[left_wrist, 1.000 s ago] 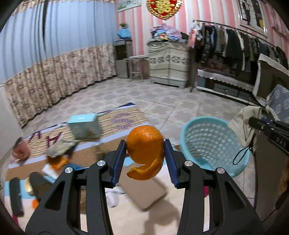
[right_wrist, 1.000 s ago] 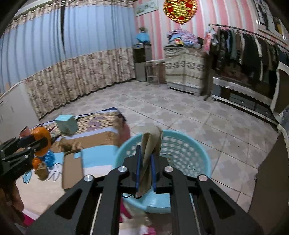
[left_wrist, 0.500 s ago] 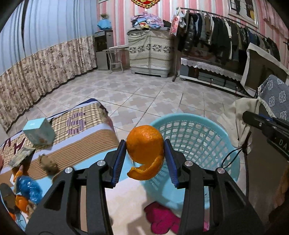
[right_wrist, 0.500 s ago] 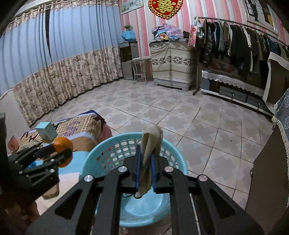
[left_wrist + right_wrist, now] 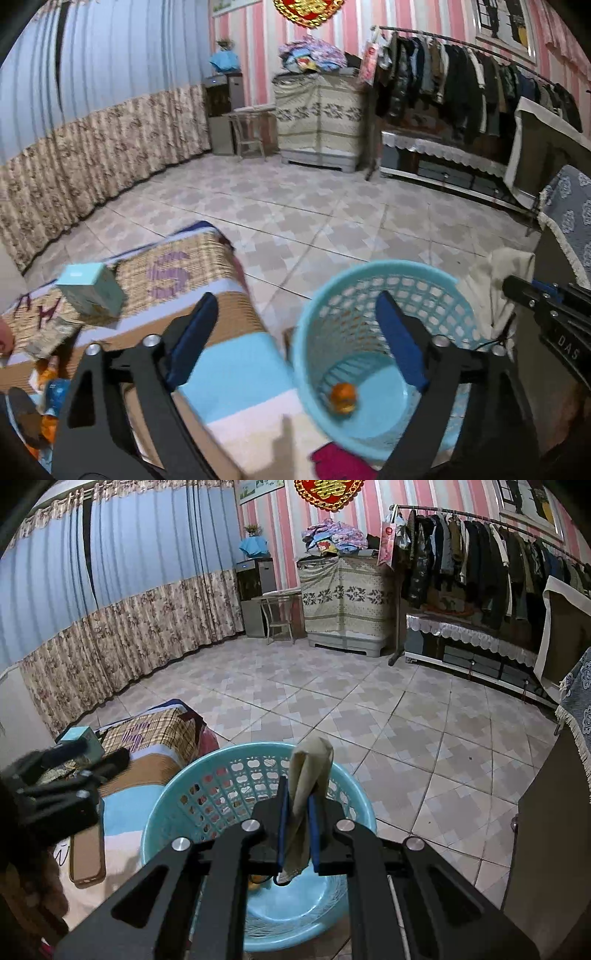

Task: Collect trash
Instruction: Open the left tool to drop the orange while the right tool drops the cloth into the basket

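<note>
Left wrist view: your left gripper (image 5: 295, 334) stood spread wide with nothing between its 2 blue pads, the jaws having just been opening. Below it, the orange peel (image 5: 343, 398) lay on the floor of the light-blue mesh basket (image 5: 413, 273). Right wrist view: your right gripper (image 5: 297, 829) was pinching a folded beige scrap of paper (image 5: 308, 771) upright above that basket's (image 5: 192, 782) rim.
</note>
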`<state>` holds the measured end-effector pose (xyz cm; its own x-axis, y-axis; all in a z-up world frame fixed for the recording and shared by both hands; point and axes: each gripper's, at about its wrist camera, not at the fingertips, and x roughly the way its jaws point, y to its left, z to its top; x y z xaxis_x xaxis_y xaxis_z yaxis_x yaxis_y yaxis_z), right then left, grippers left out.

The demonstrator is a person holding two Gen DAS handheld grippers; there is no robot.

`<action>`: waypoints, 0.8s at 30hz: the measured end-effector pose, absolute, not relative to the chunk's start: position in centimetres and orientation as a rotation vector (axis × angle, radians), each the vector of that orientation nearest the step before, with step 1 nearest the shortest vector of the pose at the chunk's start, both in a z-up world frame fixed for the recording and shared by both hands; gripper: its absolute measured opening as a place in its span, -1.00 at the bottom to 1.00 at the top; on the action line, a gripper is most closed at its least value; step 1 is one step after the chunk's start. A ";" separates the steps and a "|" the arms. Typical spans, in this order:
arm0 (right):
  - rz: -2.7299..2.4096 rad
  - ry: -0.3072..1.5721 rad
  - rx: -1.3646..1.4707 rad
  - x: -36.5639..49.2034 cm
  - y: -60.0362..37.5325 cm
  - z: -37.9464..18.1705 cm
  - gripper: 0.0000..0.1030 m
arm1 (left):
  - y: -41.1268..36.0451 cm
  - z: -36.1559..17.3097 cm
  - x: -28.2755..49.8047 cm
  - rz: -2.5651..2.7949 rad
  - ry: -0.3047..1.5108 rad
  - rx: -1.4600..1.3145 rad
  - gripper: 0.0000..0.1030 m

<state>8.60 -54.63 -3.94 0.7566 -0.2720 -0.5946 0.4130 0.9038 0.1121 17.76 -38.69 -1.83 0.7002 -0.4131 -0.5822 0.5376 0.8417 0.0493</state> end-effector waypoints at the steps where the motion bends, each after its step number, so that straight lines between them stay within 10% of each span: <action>1: -0.376 0.609 0.241 8.7 -54.4 -4.0 -0.80 | -38.2 -1.7 17.7 -0.517 0.583 0.224 0.74; 18: -0.370 0.629 0.212 10.4 -52.8 -4.7 -0.72 | -30.8 -0.2 16.9 -0.399 0.536 0.185 0.89; 22: -0.398 0.630 0.188 10.6 -52.4 -4.8 0.08 | -29.9 -0.3 16.9 -0.390 0.541 0.168 0.89; 24: -0.408 0.637 0.181 10.6 -52.5 -4.7 0.14 | -29.4 -0.1 16.7 -0.386 0.536 0.163 0.89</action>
